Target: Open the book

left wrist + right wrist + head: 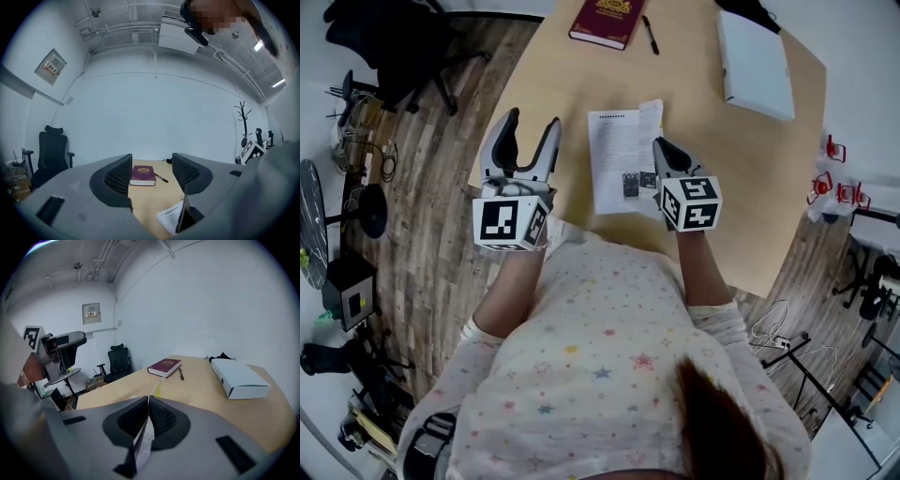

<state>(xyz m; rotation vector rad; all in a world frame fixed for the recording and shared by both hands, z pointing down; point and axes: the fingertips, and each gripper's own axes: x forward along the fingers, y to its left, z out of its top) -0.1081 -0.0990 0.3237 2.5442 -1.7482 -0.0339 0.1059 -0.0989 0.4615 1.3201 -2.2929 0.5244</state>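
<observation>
A thin white booklet [614, 159] lies on the wooden table [553, 84] in front of me. Its cover leaf [651, 117] stands lifted along the right side. My right gripper [662, 150] is shut on that leaf, and in the right gripper view the paper [144, 446] runs edge-on between the closed jaws of the gripper [148, 408]. Left of the booklet, my left gripper [534, 122] hangs open over the table, holding nothing. The left gripper view has the booklet [169, 218] low at the right, outside the open left gripper [152, 176].
A maroon hardback book [607, 21] and a black pen [650, 35] lie at the table's far edge. A white box [755, 64] sits at the far right. A black office chair [394, 47] stands off the table's left side on the wood floor.
</observation>
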